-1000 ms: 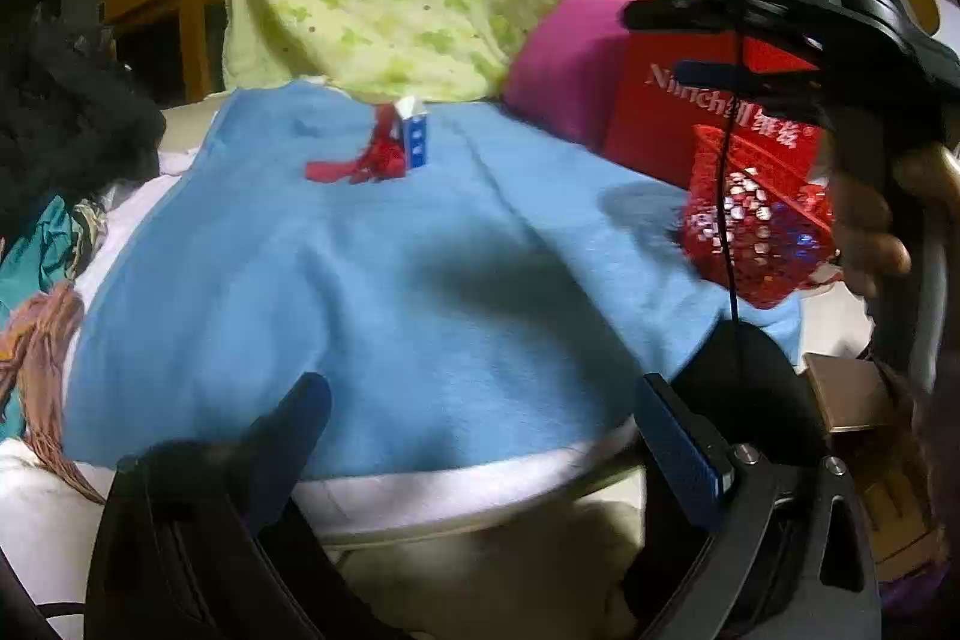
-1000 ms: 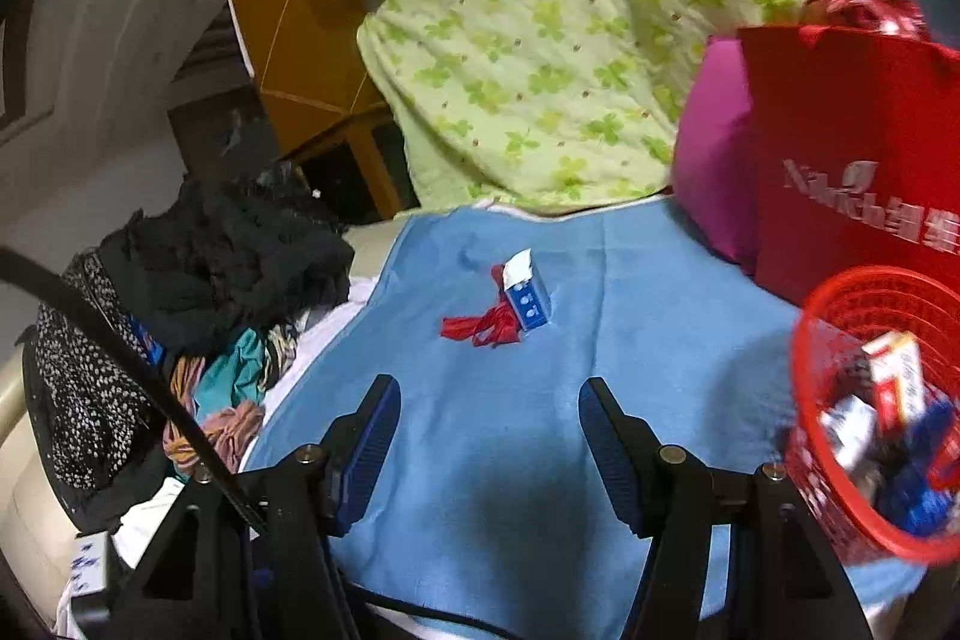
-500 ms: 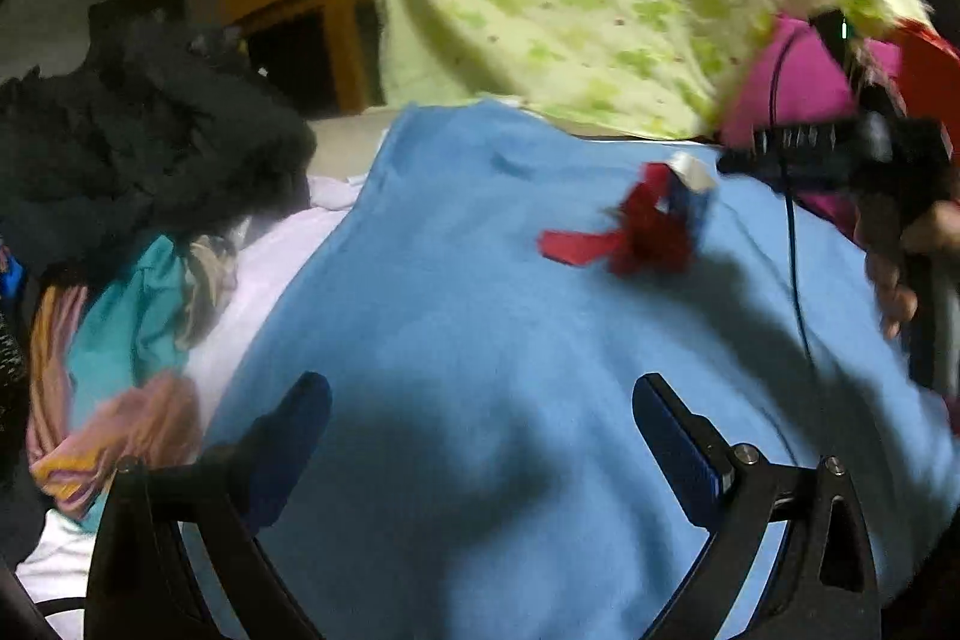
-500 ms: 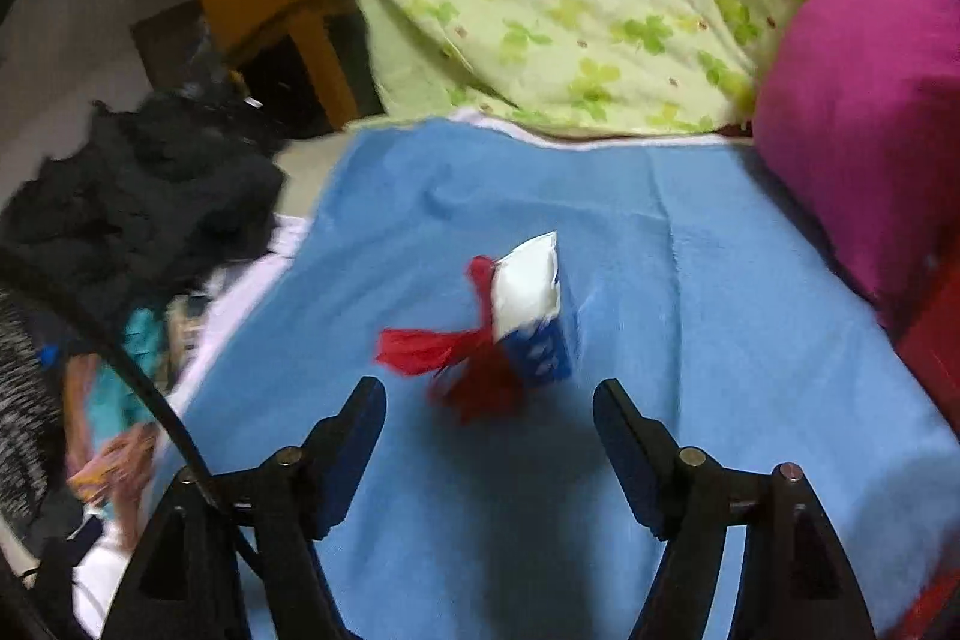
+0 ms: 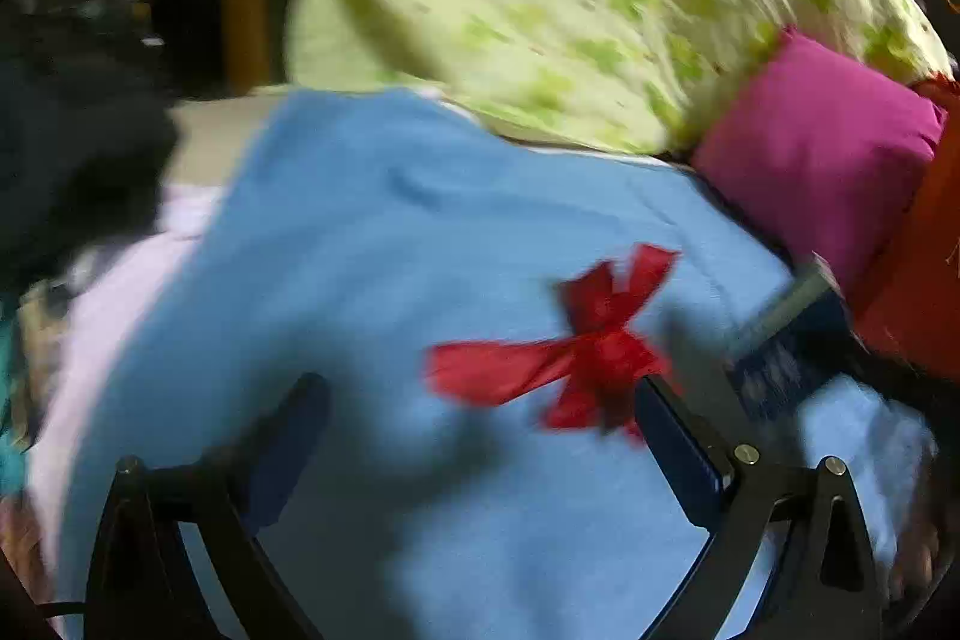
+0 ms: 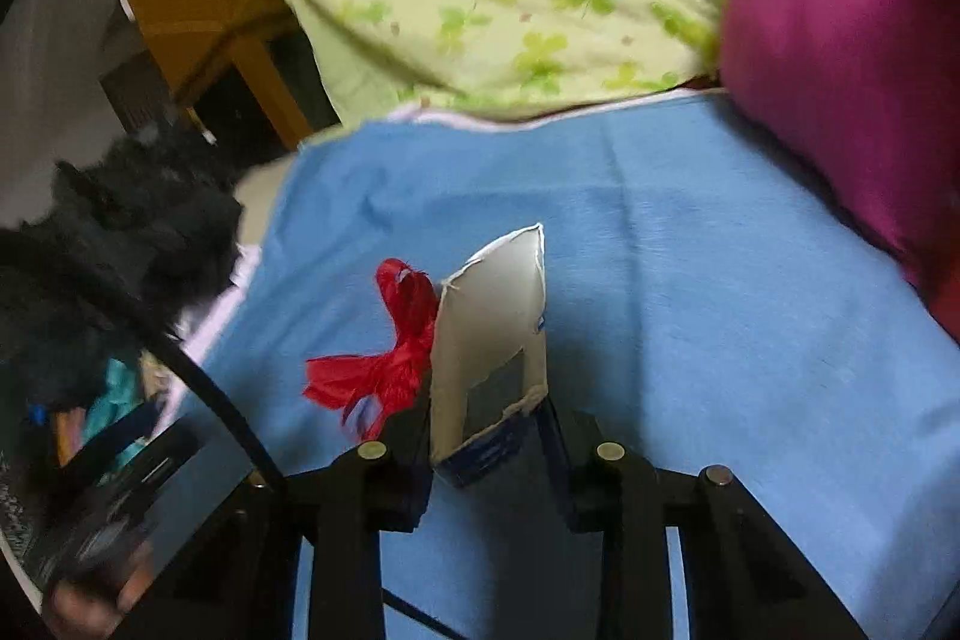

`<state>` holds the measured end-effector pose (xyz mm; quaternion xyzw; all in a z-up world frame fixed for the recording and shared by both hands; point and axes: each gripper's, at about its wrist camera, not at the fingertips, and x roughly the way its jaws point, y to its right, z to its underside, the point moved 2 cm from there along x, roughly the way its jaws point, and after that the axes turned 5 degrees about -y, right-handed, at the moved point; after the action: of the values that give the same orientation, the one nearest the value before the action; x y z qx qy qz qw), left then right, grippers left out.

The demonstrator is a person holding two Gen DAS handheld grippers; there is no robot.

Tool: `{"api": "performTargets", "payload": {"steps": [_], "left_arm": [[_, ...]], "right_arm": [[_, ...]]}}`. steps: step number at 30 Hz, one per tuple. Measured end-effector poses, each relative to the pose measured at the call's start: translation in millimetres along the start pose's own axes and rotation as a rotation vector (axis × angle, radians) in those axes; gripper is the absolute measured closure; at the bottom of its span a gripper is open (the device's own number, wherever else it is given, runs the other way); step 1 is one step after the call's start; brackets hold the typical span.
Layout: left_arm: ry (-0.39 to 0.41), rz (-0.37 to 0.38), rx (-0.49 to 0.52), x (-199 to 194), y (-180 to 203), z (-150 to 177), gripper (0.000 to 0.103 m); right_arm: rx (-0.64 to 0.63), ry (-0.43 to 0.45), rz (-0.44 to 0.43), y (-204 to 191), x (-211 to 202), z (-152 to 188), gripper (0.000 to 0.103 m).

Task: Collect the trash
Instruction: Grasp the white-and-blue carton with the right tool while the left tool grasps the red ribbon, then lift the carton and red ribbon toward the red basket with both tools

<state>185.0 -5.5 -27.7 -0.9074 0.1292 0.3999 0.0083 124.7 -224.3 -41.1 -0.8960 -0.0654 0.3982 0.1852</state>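
Right tongs, apart half a second ago, now clamp the blue-and-white carton upright above the blue blanket. Left tongs stay wide apart, low over the blanket, their right finger touching the red ribbon. Only the left view, blurred, shows what is probably the carton beside the pink cushion.

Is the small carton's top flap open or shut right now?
Open: the carton, clamped in the right gripper, has its white flap raised, showing the dark hollow inside.
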Motion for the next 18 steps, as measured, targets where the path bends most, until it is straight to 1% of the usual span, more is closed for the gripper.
{"api": "performTargets", "payload": {"steps": [1, 3, 5, 6, 7, 8, 9, 10, 11, 14, 15, 17, 18], "left_arm": [[-0.018, 0.011, 0.004, 11.1, 9.3, -5.3, 0.003], [-0.089, 0.025, 0.017, 45.9, 30.9, -16.5, 0.003], [-0.156, 0.001, 0.023, 75.6, 44.4, -22.9, 0.003], [-0.183, 0.005, 0.029, 87.0, 50.0, -23.5, 0.005], [-0.217, 0.016, 0.033, 98.5, 56.6, -21.9, 0.025], [-0.236, 0.021, 0.033, 102.1, 58.8, -20.2, 0.046], [-0.293, 0.034, 0.023, 105.9, 61.0, -14.0, 0.067], [-0.302, 0.027, 0.011, 99.9, 60.3, -9.1, 0.068], [-0.294, 0.026, 0.012, 89.1, 60.4, -5.2, 0.069], [-0.222, 0.024, 0.052, 36.2, 67.1, 7.6, 0.07], [-0.179, 0.01, 0.079, 3.2, 71.8, 13.4, 0.07], [-0.105, -0.032, 0.119, -50.5, 79.6, 22.7, 0.07], [-0.08, -0.046, 0.132, -68.5, 83.1, 26.2, 0.07]], "right_arm": [[0.013, 0.008, -0.007, 5.6, -13.0, 7.1, 0.07], [0.018, 0.028, -0.012, 11.6, -37.1, 19.3, 0.07], [0.012, 0.057, 0.006, 15.0, -63.0, 34.5, 0.07], [0.019, 0.064, 0.002, 16.8, -73.6, 41.0, 0.07], [0.023, 0.068, -0.001, 17.8, -80.8, 46.3, 0.07], [0.021, 0.079, 0.007, 18.4, -90.7, 53.2, 0.07], [0.012, 0.094, 0.024, 17.9, -100.7, 59.5, 0.07], [0.003, 0.105, 0.034, 17.4, -108.1, 63.4, 0.07], [-0.006, 0.123, 0.04, 15.4, -119.1, 68.1, 0.07], [-0.016, 0.191, 0.037, 7.6, -153.0, 81.4, 0.07], [-0.014, 0.202, 0.029, 5.4, -160.6, 84.4, 0.07], [-0.015, 0.235, 0.02, -0.6, -180.7, 91.0, 0.07], [-0.015, 0.25, 0.019, -2.8, -190.8, 94.0, 0.07]]}}
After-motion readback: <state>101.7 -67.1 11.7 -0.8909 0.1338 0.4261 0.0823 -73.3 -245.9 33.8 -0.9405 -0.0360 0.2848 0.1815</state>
